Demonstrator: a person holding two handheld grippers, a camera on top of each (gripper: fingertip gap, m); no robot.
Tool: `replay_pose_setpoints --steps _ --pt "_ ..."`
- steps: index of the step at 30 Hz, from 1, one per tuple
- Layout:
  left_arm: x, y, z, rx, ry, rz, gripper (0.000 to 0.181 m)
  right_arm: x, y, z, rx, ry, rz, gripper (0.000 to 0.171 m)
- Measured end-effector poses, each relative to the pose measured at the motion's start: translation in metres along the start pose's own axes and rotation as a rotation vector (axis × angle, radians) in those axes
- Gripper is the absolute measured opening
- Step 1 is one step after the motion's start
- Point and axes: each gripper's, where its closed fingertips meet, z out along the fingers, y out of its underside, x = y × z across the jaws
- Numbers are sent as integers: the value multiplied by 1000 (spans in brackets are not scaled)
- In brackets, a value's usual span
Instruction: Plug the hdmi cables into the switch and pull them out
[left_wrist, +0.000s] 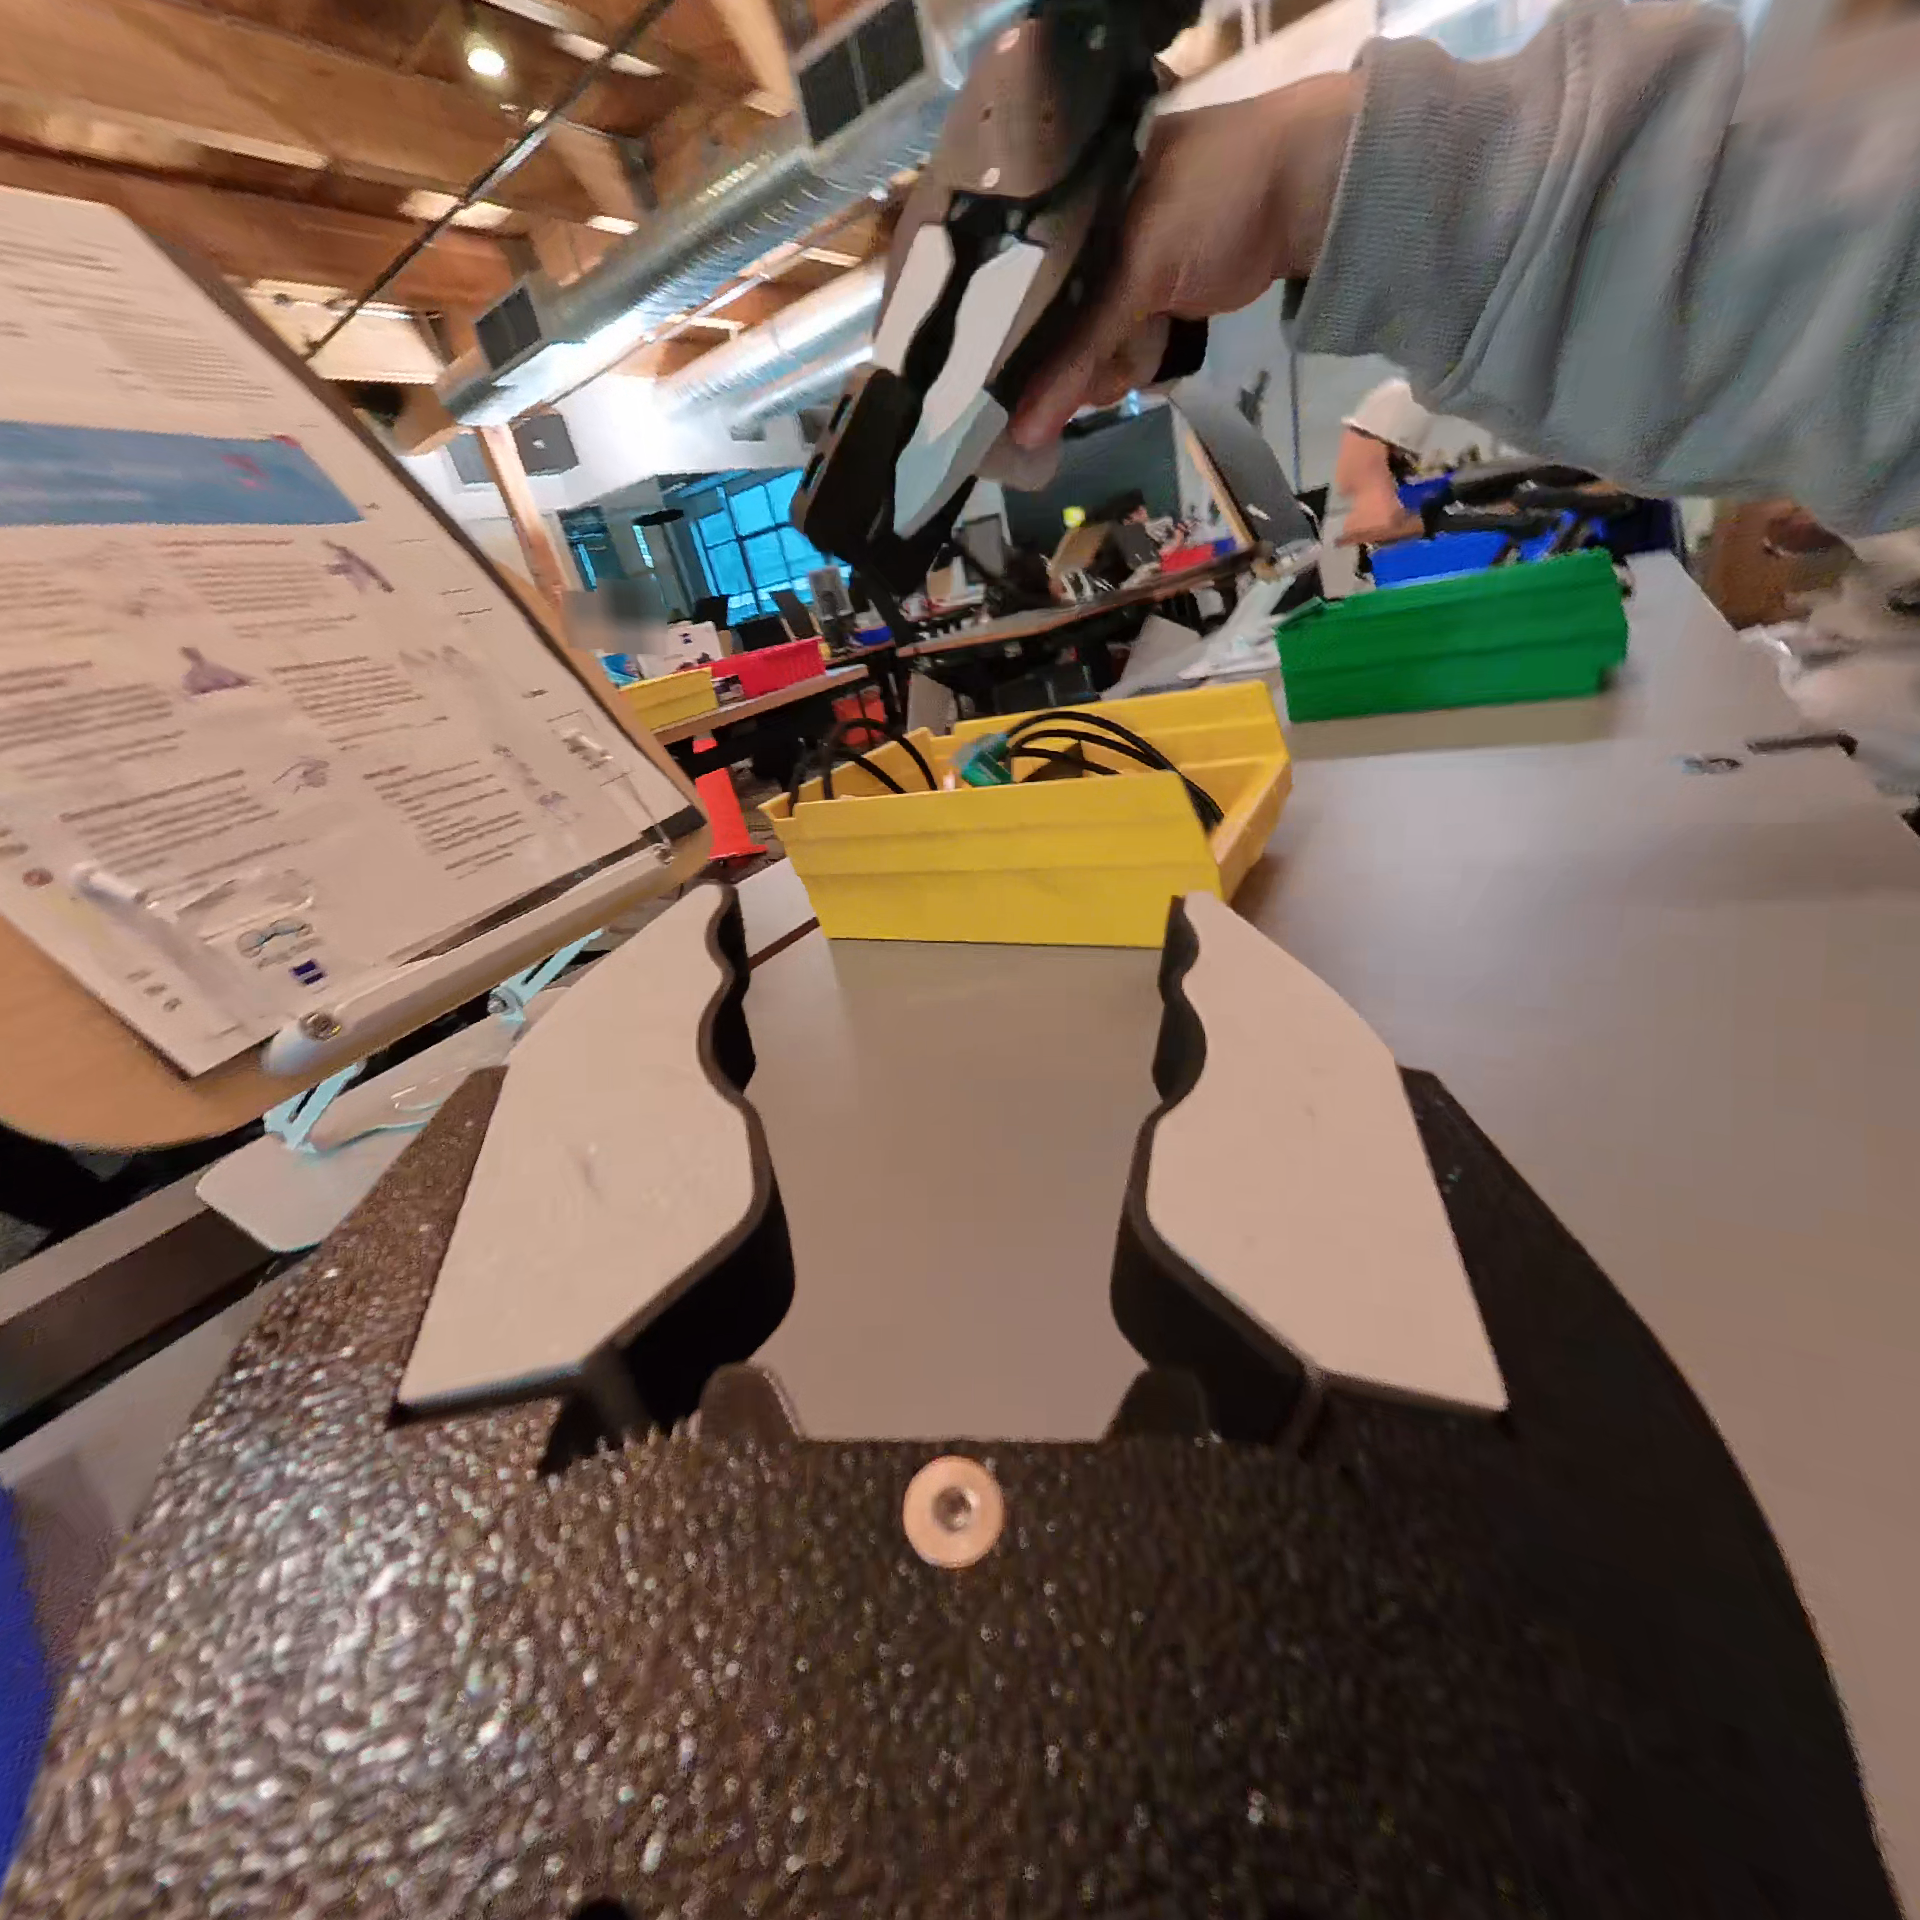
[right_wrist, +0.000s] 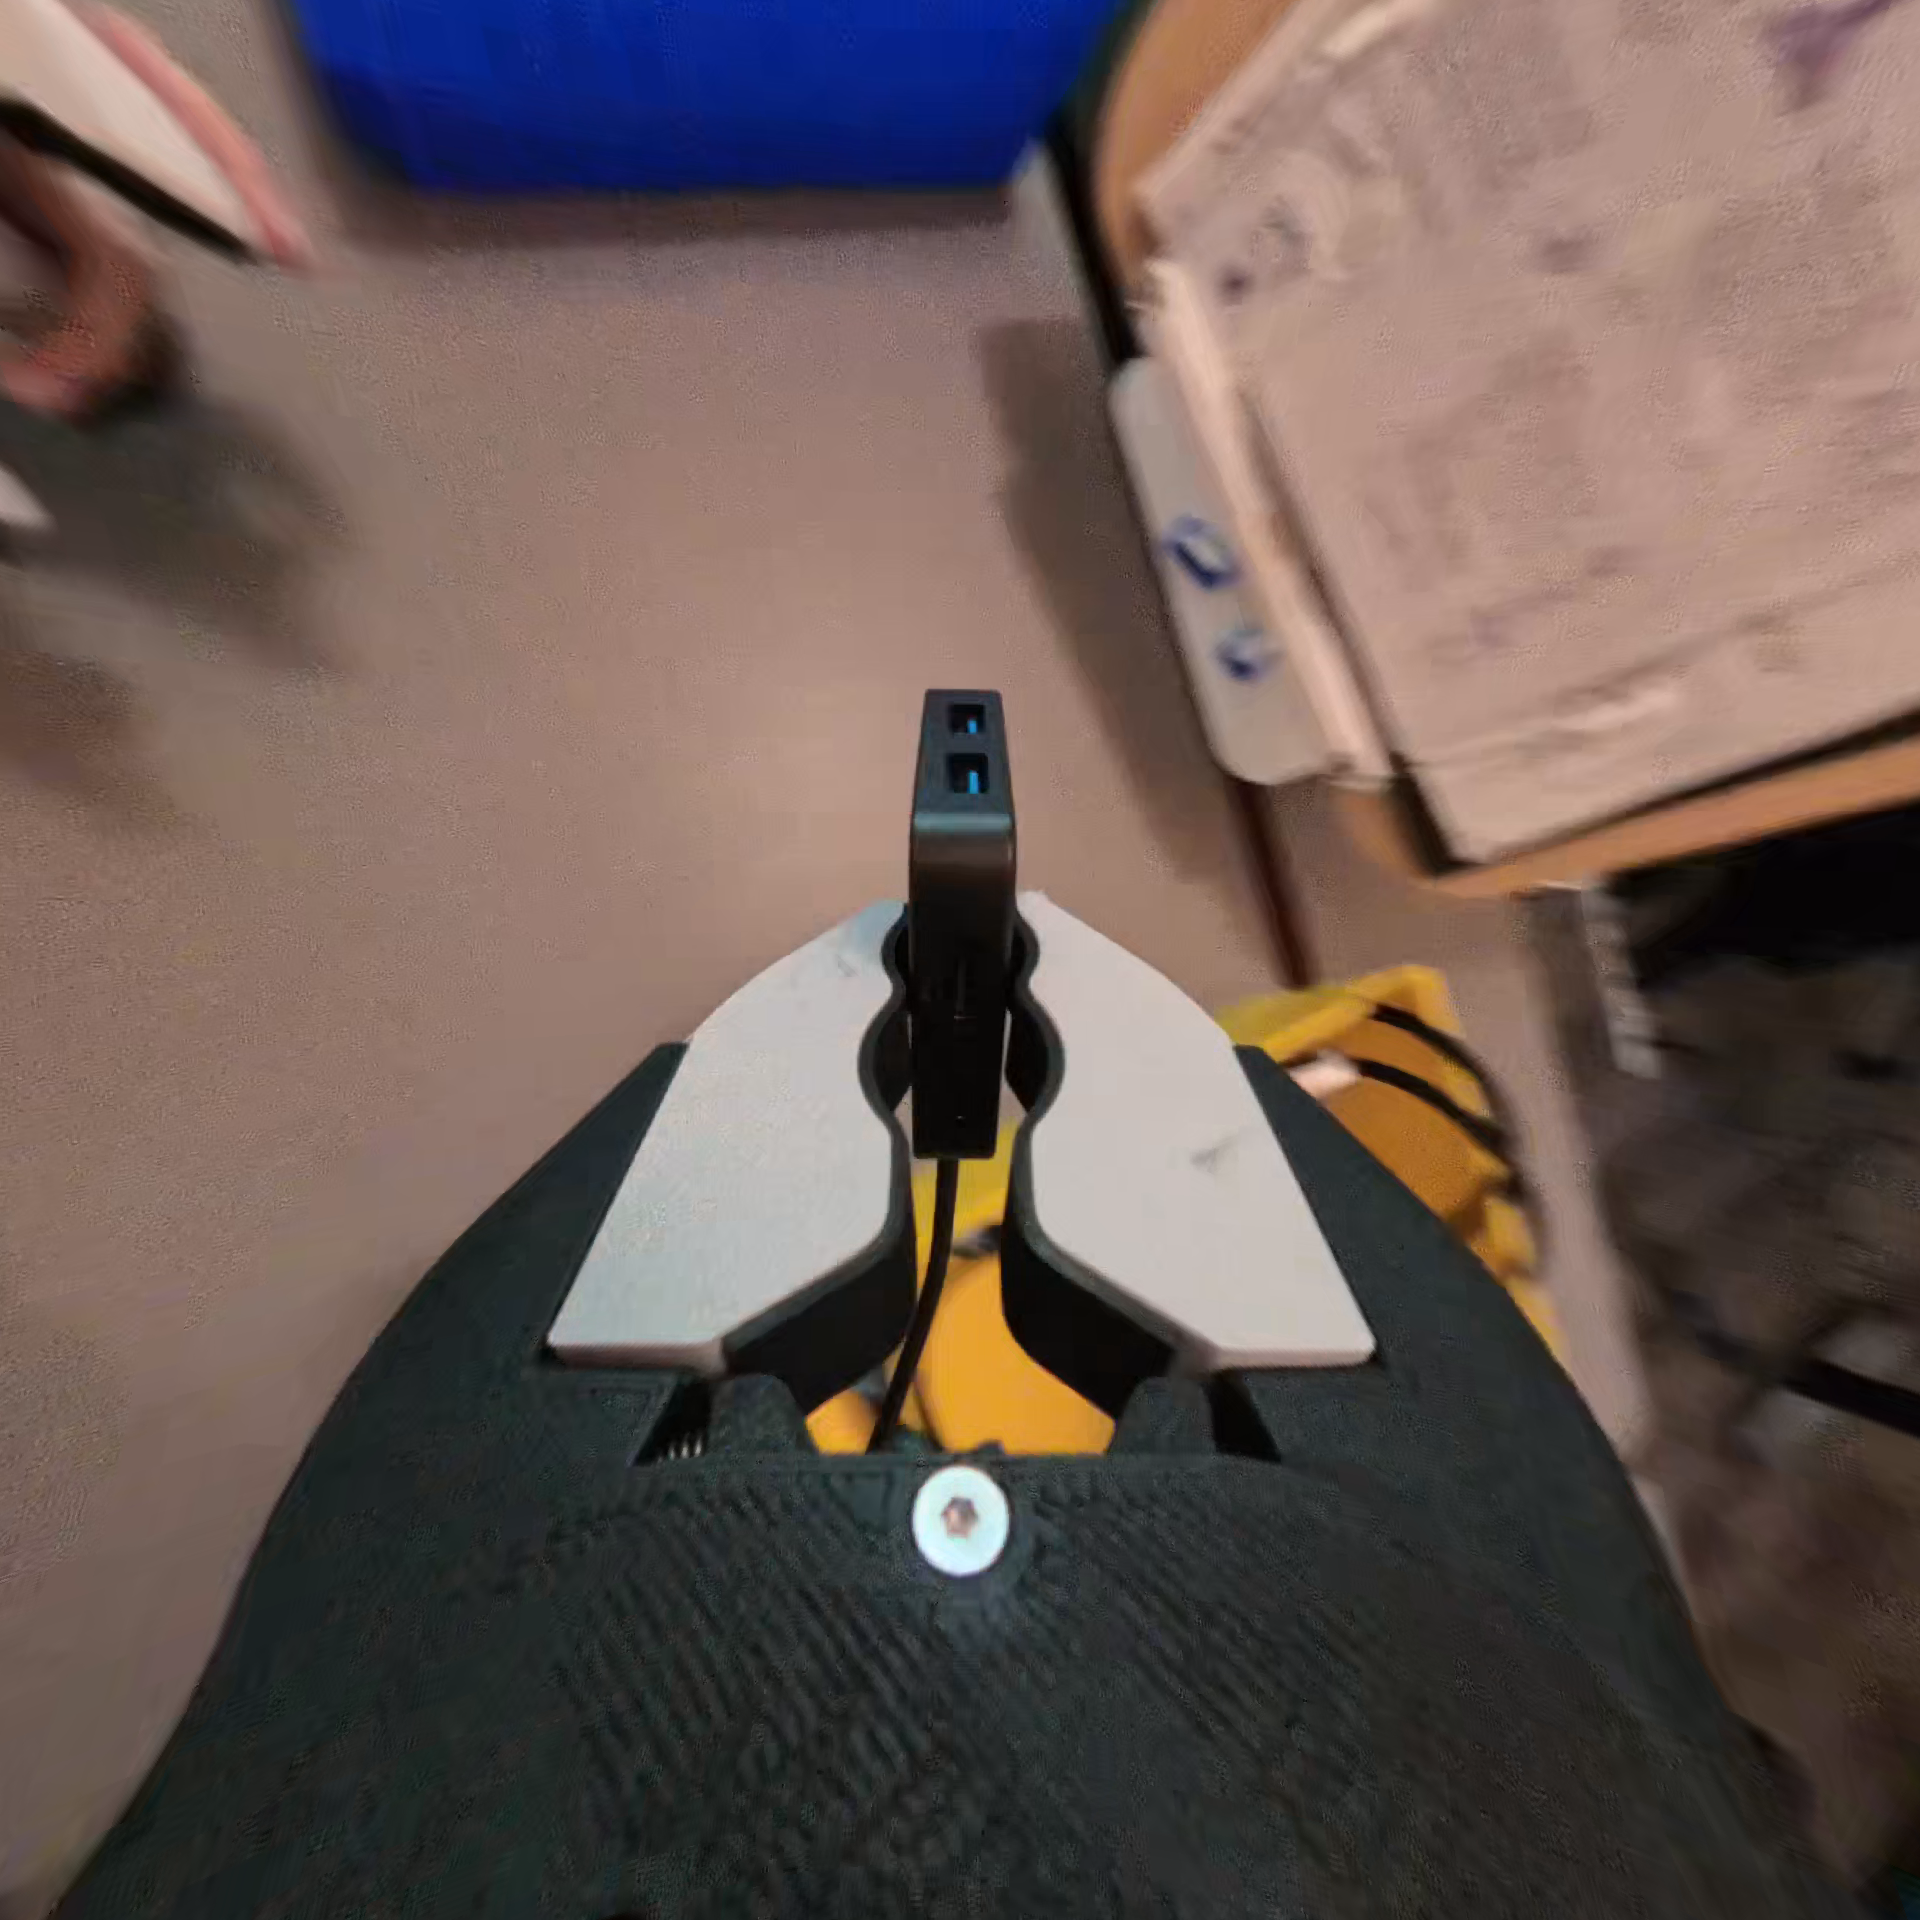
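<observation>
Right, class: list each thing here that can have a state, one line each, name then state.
Left claw: open, empty, above the table.
Right claw: shut on the switch.
Switch: held off the table, visible ports empty.
Yellow bin: on the table, holding black cables.
Green bin: on the table, contents hidden.

2 tongs (left_wrist: 956, 935), 1 black switch (right_wrist: 961, 925), 1 yellow bin (left_wrist: 1018, 852), 1 green bin (left_wrist: 1455, 644), 1 document stand (left_wrist: 312, 727).
</observation>
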Motion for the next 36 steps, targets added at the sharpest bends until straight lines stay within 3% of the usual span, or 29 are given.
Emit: replay_pose_setpoints --steps 2,5,8,11,18,21,27,31,36 --pt "-8 0 -2 8 -38 -38 72 73 16 -25 -95 291 -167 14" --pt "-13 7 0 -24 -59 -69 70 146 43 -33 -175 496 -393 14" --pt "-11 14 1 -59 -53 -59 70 171 114 -5 -419 406 -554 14" --pt "-11 16 1 -69 -51 -54 70 165 172 28 -626 272 -673 14" --pt "-6 19 3 -86 -19 -72 64 160 209 63 -692 240 -581 19" --pt "-2 21 4 -103 -1 -61 65 159 200 61 -621 254 -541 45" --pt "3 27 7 -143 15 -39 66 159 182 26 -442 292 -213 66" --pt "1 29 7 -161 5 -44 66 153 167 -22 -231 502 68 67" --pt "1 38 9 -208 10 -88 67 69 175 -69 155 518 381 64"
